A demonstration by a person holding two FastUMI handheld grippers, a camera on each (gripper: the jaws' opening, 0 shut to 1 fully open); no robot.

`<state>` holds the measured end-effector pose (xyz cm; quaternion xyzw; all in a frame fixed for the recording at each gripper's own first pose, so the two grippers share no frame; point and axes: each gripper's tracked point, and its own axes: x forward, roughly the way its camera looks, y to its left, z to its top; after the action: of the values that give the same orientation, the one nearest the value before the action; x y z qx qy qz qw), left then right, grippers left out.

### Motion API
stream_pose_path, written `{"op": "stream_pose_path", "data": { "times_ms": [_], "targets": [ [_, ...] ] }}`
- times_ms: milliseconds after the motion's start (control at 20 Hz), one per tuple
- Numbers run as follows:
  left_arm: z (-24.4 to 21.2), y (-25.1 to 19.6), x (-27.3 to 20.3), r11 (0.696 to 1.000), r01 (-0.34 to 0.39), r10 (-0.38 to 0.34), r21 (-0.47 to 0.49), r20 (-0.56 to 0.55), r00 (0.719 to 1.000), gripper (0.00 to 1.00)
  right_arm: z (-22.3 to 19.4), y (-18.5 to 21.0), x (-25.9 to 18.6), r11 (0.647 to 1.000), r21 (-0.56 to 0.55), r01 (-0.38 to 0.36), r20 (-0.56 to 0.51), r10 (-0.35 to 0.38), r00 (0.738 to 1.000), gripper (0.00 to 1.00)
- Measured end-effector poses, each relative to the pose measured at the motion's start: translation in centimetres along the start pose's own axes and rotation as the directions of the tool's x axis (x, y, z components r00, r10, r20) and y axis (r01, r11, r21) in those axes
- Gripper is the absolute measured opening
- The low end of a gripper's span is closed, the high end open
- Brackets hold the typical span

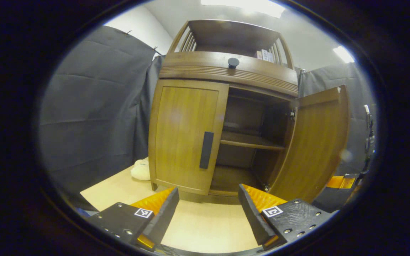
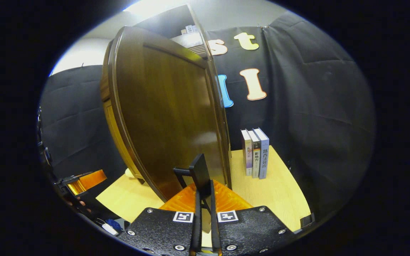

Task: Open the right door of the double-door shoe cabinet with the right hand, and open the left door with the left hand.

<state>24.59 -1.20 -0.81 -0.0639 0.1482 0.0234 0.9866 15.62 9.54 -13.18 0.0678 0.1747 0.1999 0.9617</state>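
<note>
Left door (image 1: 185, 137) shut, right door (image 1: 315, 142) open

Three books (image 2: 255, 153) stand upright together on the light wood table (image 2: 279, 192), near the black cloth wall (image 2: 315, 106). A white soft object (image 1: 140, 169) lies on the table beside the cabinet's left side; identity unclear.

Recording booth; black cloth walls (image 1: 94, 106); shoe cabinet (image 1: 222, 71) on table (image 1: 205, 227)

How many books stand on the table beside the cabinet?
3, upright in a row in the right gripper view: left book, middle book, right book, on the table right of the open door. More may be hidden.
</note>
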Motion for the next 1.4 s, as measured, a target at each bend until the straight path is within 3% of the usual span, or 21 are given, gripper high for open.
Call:
{"op": "stream_pose_path", "data": {
  "times_ms": [150,200,250,350,400,500,600,650,750,850,900,1200,1400],
  "targets": [
    [-0.1,-1.1,-1.5,0.998,-0.067,0.067,-0.005,0.021,0.998,0.95,0.5,-1.4,-0.2,0.997,-0.058,-0.054,0.011,0.055,0.998,0.09],
    [0.1,-1.1,-1.8,0.996,-0.094,0.094,-0.005,0.031,0.995,1.0,0.6,-1.7,0.0,0.995,-0.06,-0.075,0.009,0.076,0.997,0.1],
    [0.0,-1.1,-2.3,0.993,-0.116,0.117,-0.008,0.042,0.992,0.95,0.5,-2.2,-0.1,0.994,-0.061,-0.095,0.008,0.096,0.995,0.09],
    [0.3,-1.1,-2.6,0.987,-0.16,0.16,-0.012,0.053,0.986,1.0,0.8,-2.9,0.0,0.991,-0.066,-0.116,0.015,0.117,0.993,0.09],
    [0.3,-1.0,-2.7,0.984,-0.176,0.177,-0.013,0.053,0.983,0.95,0.9,-2.9,0.0,0.99,-0.064,-0.126,0.017,0.127,0.992,0.09],
    [0.8,-1.1,-2.6,0.983,-0.185,0.185,-0.014,0.051,0.981,1.0,0.8,-3.0,0.1,0.987,-0.058,-0.153,0.017,0.154,0.988,0.09],
    [1.2,-1.1,-2.8,0.981,-0.193,0.192,-0.001,0.042,0.98,0.95,0.9,-3.1,0.1,0.984,-0.069,-0.164,0.022,0.166,0.986,0.09],
    [1.5,-1.2,-2.8,0.98,-0.196,0.196,0.009,0.041,0.98,1.0,0.9,-3.1,0.2,0.983,-0.072,-0.166,0.025,0.168,0.985,0.09],
    [1.9,-1.4,-3.0,0.98,-0.2,0.199,0.023,0.037,0.979,1.0,0.9,-3.1,0.2,0.985,-0.07,-0.16,0.026,0.162,0.986,0.09],
    [1.8,-1.5,-2.9,0.982,-0.189,0.188,0.024,0.031,0.982,1.0,0.9,-3.3,0.2,0.988,-0.069,-0.141,0.031,0.144,0.989,0.09],
    [1.4,-1.4,-3.0,0.984,-0.176,0.175,0.019,0.025,0.984,0.95,1.0,-3.3,0.1,0.989,-0.068,-0.132,0.032,0.134,0.99,0.09],
    [1.6,-2.0,-0.9,0.995,-0.091,0.091,0.041,0.01,0.996,1.0,0.9,-3.3,-0.9,0.995,-0.036,-0.093,0.021,0.094,0.995,0.09],
    [1.8,-2.2,1.0,0.999,-0.017,0.018,0.051,-0.011,1.0,1.0,1.4,-4.0,-2.6,1.0,-0.022,-0.01,0.029,0.01,1.0,0.08]
  ]
}}
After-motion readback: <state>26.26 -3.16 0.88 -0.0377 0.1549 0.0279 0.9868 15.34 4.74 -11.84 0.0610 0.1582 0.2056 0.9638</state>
